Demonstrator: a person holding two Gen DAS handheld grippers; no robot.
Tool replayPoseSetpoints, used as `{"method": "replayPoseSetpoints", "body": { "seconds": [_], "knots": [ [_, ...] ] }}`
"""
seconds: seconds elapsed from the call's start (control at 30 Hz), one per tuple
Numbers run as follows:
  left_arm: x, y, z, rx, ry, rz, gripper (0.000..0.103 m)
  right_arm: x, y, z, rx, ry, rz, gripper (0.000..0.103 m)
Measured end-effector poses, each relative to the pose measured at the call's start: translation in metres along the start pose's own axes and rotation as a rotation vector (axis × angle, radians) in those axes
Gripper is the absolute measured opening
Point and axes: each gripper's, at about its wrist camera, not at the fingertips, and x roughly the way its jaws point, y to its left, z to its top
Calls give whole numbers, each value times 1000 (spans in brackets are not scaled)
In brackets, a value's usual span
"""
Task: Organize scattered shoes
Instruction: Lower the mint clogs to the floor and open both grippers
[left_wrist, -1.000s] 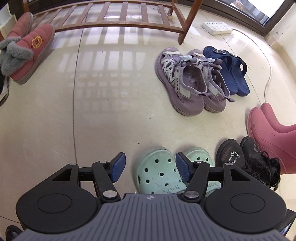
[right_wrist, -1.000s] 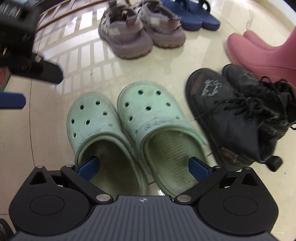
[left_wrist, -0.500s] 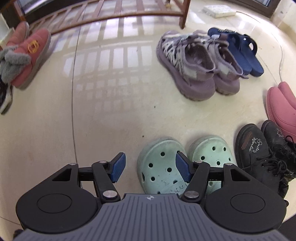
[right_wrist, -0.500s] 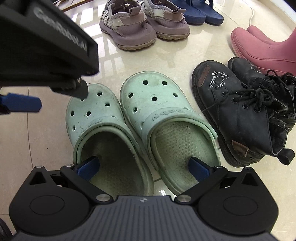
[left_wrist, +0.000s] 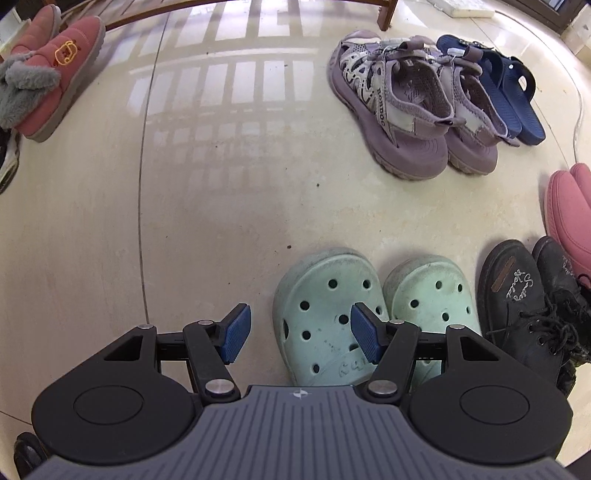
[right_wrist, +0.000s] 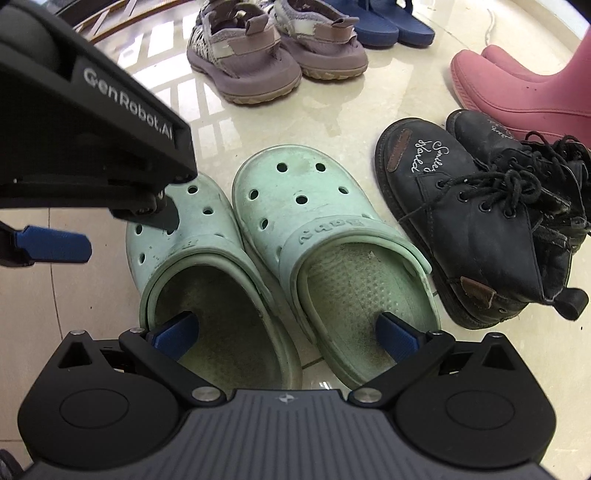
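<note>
Two mint-green clogs (right_wrist: 295, 206) stand side by side on the floor, toes away from me, also seen as the clogs (left_wrist: 325, 314). My right gripper (right_wrist: 288, 335) is open wide above their heels, one blue pad over each clog's foot opening, and neither pad presses on a wall. My left gripper (left_wrist: 300, 336) is open over the left clog's toe. Its right pad (left_wrist: 364, 338) hangs above the toe and its left pad (left_wrist: 236, 334) above bare floor. In the right wrist view the left gripper (right_wrist: 110, 232) fills the upper left.
Black lace-up boots (right_wrist: 480, 221) stand just right of the clogs, pink rubber boots (right_wrist: 517, 92) beyond them. Purple sandals (left_wrist: 399, 107) and blue slides (left_wrist: 506, 88) lie farther back. Pink fur-lined slippers (left_wrist: 59, 74) sit far left by a wooden rack (left_wrist: 388, 11).
My left gripper has sunk toward the left clog's toe and tipped further down; in the right wrist view it has come in from the upper left. The right gripper has stayed put.
</note>
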Motion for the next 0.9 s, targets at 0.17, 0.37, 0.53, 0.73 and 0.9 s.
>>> {"method": "replayPoseSetpoints", "body": {
  "seconds": [0.17,0.37,0.53,0.73,0.9],
  "knots": [
    [4,4,1,8,-14,12,63,-1,1,-8,102,-93,-53,103],
    [5,6,1,-22,6,10,62,2,2,-2,47,-42,-55,103],
    [7,6,6,-48,26,11,63,3,1,4,31,6,-52,103],
    [9,6,6,-60,35,7,63,4,6,4,16,26,-56,103],
    [9,6,6,-63,38,7,64,5,7,4,19,25,-57,103]
  ]
}}
